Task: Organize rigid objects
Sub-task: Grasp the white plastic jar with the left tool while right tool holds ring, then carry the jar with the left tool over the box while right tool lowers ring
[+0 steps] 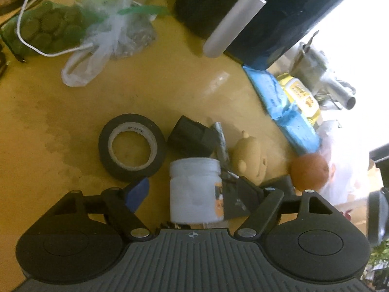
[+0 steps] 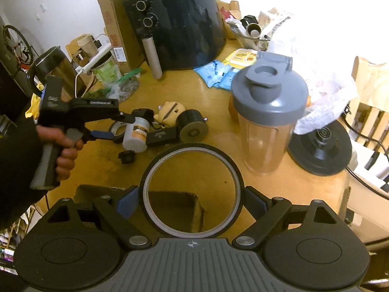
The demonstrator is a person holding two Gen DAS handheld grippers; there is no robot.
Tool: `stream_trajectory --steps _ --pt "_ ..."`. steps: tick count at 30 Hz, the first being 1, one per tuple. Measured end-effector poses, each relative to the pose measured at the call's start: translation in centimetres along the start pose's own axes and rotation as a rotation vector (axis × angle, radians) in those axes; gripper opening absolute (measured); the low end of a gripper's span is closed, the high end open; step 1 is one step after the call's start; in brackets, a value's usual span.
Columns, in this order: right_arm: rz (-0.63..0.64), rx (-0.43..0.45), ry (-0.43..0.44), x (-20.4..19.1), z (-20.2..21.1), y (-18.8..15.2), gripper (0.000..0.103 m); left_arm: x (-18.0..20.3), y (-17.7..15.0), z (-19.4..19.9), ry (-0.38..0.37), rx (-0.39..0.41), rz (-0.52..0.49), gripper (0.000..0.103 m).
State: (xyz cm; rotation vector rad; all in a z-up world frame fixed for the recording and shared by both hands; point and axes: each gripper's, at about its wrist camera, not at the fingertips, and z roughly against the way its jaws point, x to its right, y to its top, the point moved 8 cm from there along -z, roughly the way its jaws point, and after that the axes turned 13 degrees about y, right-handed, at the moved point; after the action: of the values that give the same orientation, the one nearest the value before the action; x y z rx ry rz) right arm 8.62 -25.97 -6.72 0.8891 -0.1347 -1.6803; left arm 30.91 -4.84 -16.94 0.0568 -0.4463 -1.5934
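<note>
- Left gripper [image 1: 187,194]: jaws partly open, straddling a small white plastic jar with an orange label [image 1: 194,192]; blue pad [image 1: 137,193] at lower left stands clear of the jar wall; the other finger is hidden by clutter, so a firm grip cannot be told.
- Right gripper [image 2: 192,202]: jaws wide, pads pressed on either side of a large black ring with a pale inner rim [image 2: 192,189], held above the yellow table [image 2: 267,194], lower centre of the frame.
- Beside the jar: black tape roll [image 1: 132,147] to its left, black block-shaped adapter [image 1: 190,136] above, tan toy figure [image 1: 250,159] and orange fruit [image 1: 308,171] to the right.
- Right-wrist view: clear shaker bottle with grey lid [image 2: 267,121] at centre right; black air fryer [image 2: 180,22] at top.
</note>
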Motion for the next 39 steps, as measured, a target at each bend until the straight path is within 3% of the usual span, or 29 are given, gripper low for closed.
stream_trajectory --steps 7,16,32,39 --pt "-0.033 0.009 -0.022 0.9 1.1 -1.0 0.092 0.4 0.5 -2.0 -0.039 -0.053 0.036 0.053" --pt "-0.044 0.012 -0.025 1.1 1.2 -1.0 0.092 0.9 0.3 -1.0 -0.017 -0.025 -0.028 0.052" --pt "0.009 -0.043 0.009 -0.7 -0.8 -1.0 0.091 3.7 -0.4 6.3 -0.018 0.206 -0.251 0.052" --pt "0.019 -0.064 0.028 -1.4 -1.8 -1.0 0.092 3.6 -1.8 9.1 0.028 0.257 -0.298 0.052"
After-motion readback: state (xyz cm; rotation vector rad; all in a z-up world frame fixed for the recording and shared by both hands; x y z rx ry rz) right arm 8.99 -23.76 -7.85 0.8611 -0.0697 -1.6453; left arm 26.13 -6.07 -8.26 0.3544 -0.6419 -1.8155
